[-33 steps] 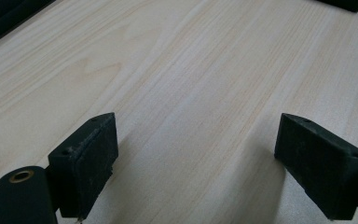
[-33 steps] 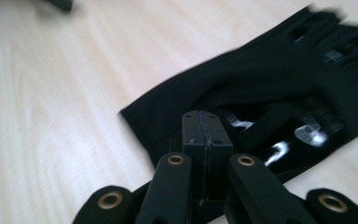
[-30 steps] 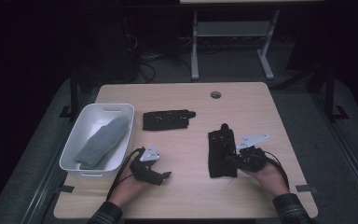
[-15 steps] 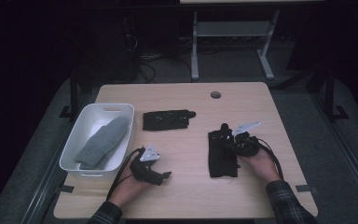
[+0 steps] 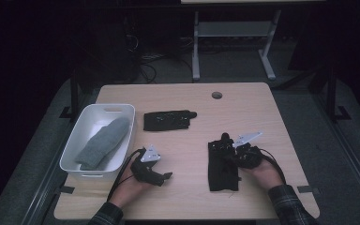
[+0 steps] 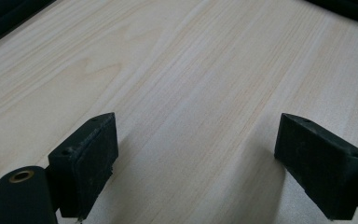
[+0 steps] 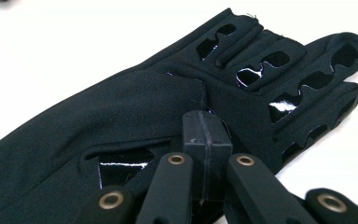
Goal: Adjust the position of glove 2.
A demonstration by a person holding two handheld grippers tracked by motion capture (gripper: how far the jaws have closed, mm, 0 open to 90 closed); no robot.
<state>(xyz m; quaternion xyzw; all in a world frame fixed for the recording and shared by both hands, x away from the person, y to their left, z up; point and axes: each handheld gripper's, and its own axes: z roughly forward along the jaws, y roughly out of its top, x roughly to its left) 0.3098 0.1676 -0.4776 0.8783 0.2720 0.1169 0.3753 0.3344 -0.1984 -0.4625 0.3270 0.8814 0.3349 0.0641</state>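
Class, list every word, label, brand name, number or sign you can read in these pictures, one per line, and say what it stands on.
None: no readable text stands anywhere.
Black glove under the right gripper: glossy patches, no lettering.
Second black glove: too small and dark to tell.
White bin and grey mitten: plain.
Table before the left gripper: bare wood grain.

We see a tabletop (image 5: 178, 96) made of pale wood, with a small round hole (image 5: 217, 95) near its far edge. The floor (image 5: 304, 108) around it is grey carpet. Behind it stands a white metal frame (image 5: 234, 35) with two legs. Some dark cables (image 5: 157, 58) lie on the floor back there. The room around is very dark, and light falls mostly on the tabletop.
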